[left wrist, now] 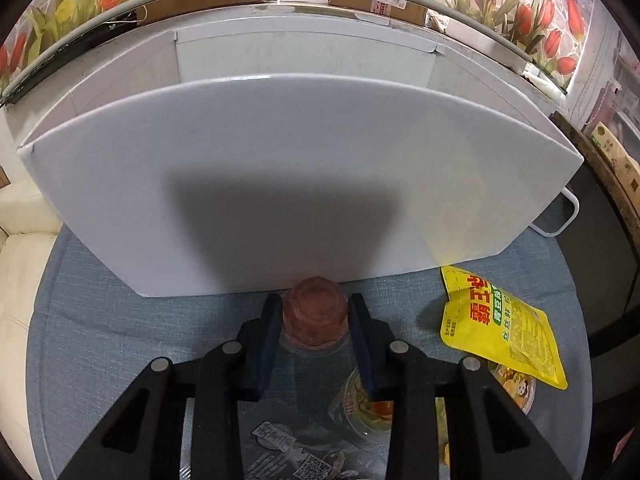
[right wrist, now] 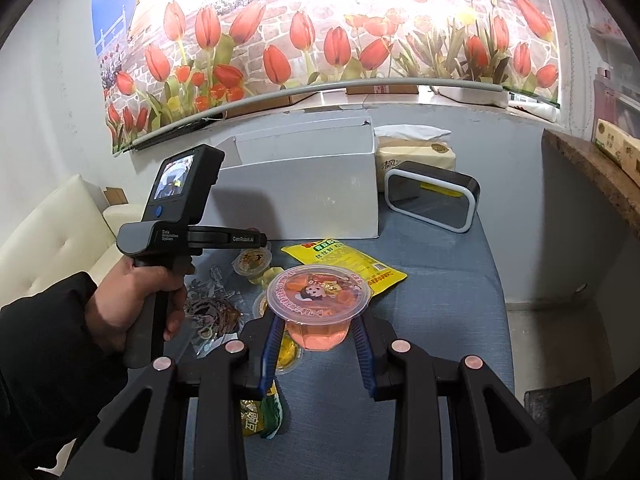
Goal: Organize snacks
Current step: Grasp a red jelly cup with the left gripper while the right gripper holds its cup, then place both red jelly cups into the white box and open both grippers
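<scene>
Both grippers, left (left wrist: 314,312) and right (right wrist: 318,326), each clamp an orange jelly cup (right wrist: 317,304) at lower centre, while the white box (left wrist: 296,184) ahead shows no snacks visible inside and the yellow packet (left wrist: 500,326) and other cups lie loose, suggesting sorting has barely begun.

The left gripper (left wrist: 314,320) has shiny black plastic arms, dark blue fingers (left wrist: 267,344) and round silver screws. The right gripper (right wrist: 318,334) is black too, with bright blue ribbed fingers (right wrist: 269,350) and pinkish screws. The left hand (right wrist: 120,300) has bare skin and a black sleeve.
</scene>
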Motion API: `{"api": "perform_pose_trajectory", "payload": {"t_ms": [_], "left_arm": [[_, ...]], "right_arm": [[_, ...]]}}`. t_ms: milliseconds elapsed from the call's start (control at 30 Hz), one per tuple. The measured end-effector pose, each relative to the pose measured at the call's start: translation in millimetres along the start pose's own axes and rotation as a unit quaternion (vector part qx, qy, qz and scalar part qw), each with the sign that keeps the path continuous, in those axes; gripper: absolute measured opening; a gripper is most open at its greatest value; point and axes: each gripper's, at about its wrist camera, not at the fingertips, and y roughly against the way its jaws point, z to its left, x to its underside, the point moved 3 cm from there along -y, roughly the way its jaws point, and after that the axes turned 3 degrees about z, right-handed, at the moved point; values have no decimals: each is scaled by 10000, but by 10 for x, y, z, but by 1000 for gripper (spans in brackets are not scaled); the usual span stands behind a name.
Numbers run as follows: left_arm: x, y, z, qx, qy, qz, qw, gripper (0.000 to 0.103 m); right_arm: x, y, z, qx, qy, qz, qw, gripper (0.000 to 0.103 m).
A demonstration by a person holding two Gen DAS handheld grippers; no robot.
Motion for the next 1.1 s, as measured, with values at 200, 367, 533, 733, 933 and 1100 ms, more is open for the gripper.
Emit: {"api": "perform_pose_trajectory", "payload": {"t_ms": [200, 367, 533, 733, 933, 1100], "left_arm": [[159, 298, -16, -25, -250, -400, 9989, 37], [298, 653, -42, 120, -434, -726, 9963, 37], [337, 1112, -14, 398, -590, -957, 9929, 37], [144, 1441, 2, 516, -646, -1241, 9888, 37], [-204, 1655, 78, 519, -608, -1566, 9844, 37], [-548, 1673, 170, 505, -560, -1602, 9842, 37]], "right_arm": [[-19, -2, 24, -63, 3, -26, 10000, 36], [-53, -18, 87, -114, 73, -42, 9999, 36], [-116, -93, 152, -199, 126, -6, 9997, 36], [-307, -184, 220, -313, 193, -26, 9993, 36], [-747, -353, 306, -428, 240, -167, 9987, 36], [-1209, -616, 337, -344, 296, -235, 9987, 36]]}}
